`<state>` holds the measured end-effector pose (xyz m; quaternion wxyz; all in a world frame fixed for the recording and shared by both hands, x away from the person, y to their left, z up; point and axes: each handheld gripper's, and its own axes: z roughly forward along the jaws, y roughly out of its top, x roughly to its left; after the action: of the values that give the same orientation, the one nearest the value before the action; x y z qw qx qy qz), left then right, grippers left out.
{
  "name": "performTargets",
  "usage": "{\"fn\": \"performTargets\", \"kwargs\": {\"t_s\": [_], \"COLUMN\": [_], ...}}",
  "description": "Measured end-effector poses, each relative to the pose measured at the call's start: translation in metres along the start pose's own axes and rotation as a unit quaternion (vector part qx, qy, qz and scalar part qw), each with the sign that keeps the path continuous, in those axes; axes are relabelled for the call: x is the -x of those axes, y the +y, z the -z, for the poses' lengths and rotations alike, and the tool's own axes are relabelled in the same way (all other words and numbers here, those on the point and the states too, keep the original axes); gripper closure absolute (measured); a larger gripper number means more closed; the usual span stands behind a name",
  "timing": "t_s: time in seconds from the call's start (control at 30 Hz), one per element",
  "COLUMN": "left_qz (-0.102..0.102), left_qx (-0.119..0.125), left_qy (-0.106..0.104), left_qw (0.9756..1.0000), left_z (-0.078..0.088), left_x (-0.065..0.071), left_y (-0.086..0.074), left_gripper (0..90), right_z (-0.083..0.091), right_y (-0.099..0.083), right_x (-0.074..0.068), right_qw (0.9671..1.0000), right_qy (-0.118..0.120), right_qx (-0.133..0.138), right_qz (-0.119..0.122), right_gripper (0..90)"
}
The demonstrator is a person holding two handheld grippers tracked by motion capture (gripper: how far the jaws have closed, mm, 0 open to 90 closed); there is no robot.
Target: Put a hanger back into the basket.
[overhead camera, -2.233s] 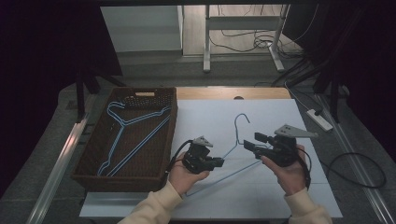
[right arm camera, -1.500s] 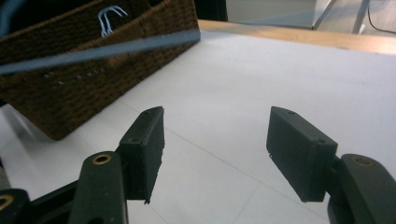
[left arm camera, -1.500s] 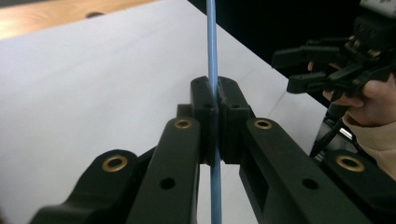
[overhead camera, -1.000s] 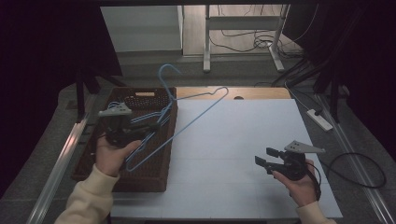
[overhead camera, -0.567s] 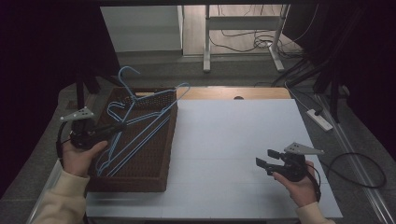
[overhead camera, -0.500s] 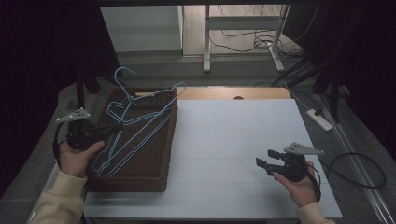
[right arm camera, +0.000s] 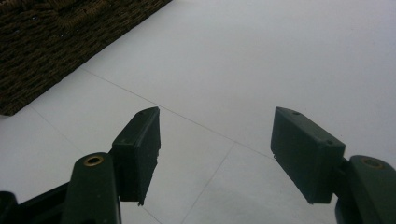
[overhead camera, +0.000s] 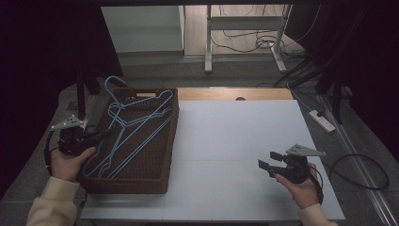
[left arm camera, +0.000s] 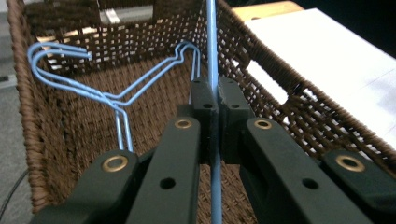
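In the left gripper view my left gripper (left arm camera: pixel 214 100) is shut on the thin wire of a light-blue hanger (left arm camera: pixel 211 42), held over the inside of a brown wicker basket (left arm camera: pixel 289 112). Other blue hangers (left arm camera: pixel 116 100) lie on the basket floor beneath it. From the high view the left gripper (overhead camera: pixel 100 136) sits at the basket's left rim (overhead camera: pixel 94 123), and the hangers (overhead camera: pixel 136 123) spread across the basket, with one hook rising past the far left corner. My right gripper (overhead camera: pixel 265 165) stands open over the white table with nothing between its jaws, as the right gripper view (right arm camera: pixel 215 154) also shows.
The basket (overhead camera: pixel 136 186) takes up the table's left end; its corner (right arm camera: pixel 56 42) appears in the right gripper view. The white tabletop (overhead camera: pixel 235 136) stretches to the right. Cables and a power strip (overhead camera: pixel 322 120) lie on the floor at right. A desk frame (overhead camera: pixel 207 42) stands behind.
My left hand has carried the held hanger leftward and down, from above the basket's right side to low over the basket. The right hand has stayed in place, jaws open.
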<state>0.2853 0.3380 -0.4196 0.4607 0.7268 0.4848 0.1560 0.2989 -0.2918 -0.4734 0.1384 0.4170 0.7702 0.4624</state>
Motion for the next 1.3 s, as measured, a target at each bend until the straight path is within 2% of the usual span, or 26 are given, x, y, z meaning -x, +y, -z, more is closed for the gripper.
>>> {"fn": "performTargets", "kwargs": {"t_s": [0.17,0.4,0.53,0.6,0.63,0.67,0.7,0.77,0.8,0.83,0.93,1.07,1.2,1.3], "left_qz": [0.003,0.002,0.002,0.003,0.002,0.002,-0.006,-0.009,-0.009,-0.011,-0.023,-0.037,-0.047,-0.052], "left_qx": [-0.019,-0.047,-0.089,-0.091,-0.08,-0.08,-0.07,-0.056,-0.056,-0.049,-0.031,-0.018,-0.009,-0.001], "left_qy": [0.0,0.007,0.012,0.026,0.059,0.059,0.09,0.102,0.102,0.099,0.07,0.022,-0.007,-0.038], "left_qw": [0.9998,0.9989,0.996,0.9955,0.995,0.995,0.9935,0.9932,0.9932,0.9938,0.9968,0.9989,0.9988,0.9979], "left_z": [-0.013,-0.034,-0.045,-0.046,-0.045,-0.045,-0.042,-0.038,-0.038,-0.035,-0.028,-0.024,-0.023,-0.021], "left_x": [-0.004,0.001,0.0,0.0,0.001,0.001,0.004,0.007,0.007,0.009,0.02,0.04,0.057,0.07], "left_y": [-0.003,-0.008,-0.01,-0.01,-0.009,-0.009,-0.006,-0.002,-0.002,0.0,0.005,0.007,0.005,0.003], "left_gripper": [86.9,86.8,86.7,86.0,71.2,59.5,50.9,34.6,30.9,30.9,27.6,26.5,26.3,26.4], "right_z": [0.0,0.0,0.001,0.001,0.001,0.001,0.001,0.001,0.001,0.001,0.001,0.0,0.0,0.001], "right_y": [0.0,0.0,0.0,0.0,0.0,0.0,0.0,0.0,0.0,0.0,0.0,0.0,0.0,0.0], "right_x": [0.0,-0.001,-0.001,-0.001,-0.001,-0.001,-0.001,-0.001,-0.001,-0.001,-0.001,-0.001,-0.001,-0.001], "right_qw": [1.0,1.0,1.0,1.0,1.0,1.0,1.0,1.0,1.0,1.0,1.0,1.0,1.0,1.0], "right_qy": [0.001,0.002,0.002,0.002,0.003,0.003,0.003,0.003,0.003,0.003,0.003,0.004,0.004,0.005], "right_qx": [0.0,-0.001,0.0,0.0,0.0,0.0,0.0,0.0,0.0,0.0,0.0,-0.001,-0.002,-0.001], "right_qz": [0.001,0.002,0.001,0.001,0.002,0.002,0.003,0.003,0.003,0.003,0.002,0.002,0.004,0.003], "right_gripper": [33.9,34.0,34.0,34.0,34.0,34.0,34.1,34.0,34.0,34.0,34.0,34.0,34.0,34.0]}}
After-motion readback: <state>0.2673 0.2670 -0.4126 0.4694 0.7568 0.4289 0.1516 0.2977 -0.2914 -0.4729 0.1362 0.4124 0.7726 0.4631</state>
